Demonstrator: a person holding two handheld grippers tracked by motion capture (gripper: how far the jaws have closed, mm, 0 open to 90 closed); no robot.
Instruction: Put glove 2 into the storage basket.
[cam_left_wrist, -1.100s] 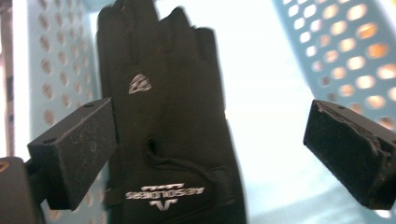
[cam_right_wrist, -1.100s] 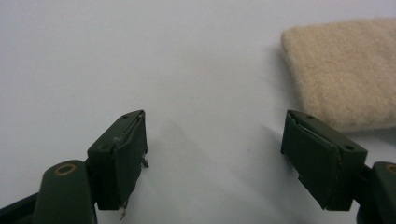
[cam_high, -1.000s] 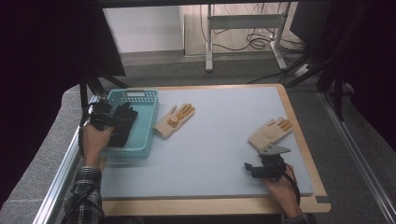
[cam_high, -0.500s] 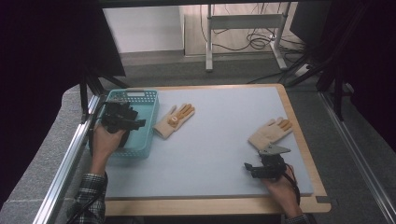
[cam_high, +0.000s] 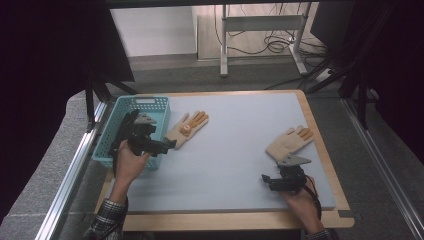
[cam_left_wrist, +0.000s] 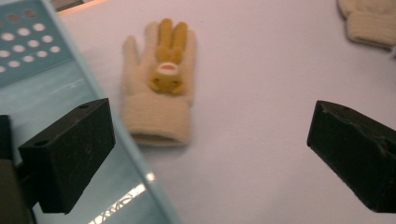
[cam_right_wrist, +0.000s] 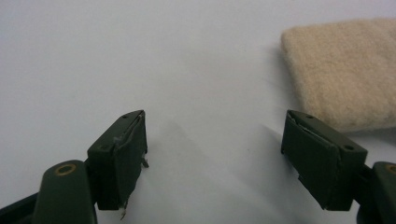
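My left gripper (cam_high: 167, 145) has swung out past the teal basket (cam_high: 150, 104), jaws spread, aimed at the bear glove (cam_high: 187, 128) just beside the basket. Right gripper (cam_high: 267, 180) sits released near the other glove (cam_high: 289, 142). Both gloves still unpicked, basket looks empty.

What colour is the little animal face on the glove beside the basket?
Mustard yellow, on a cream glove; the left gripper view shows it best.
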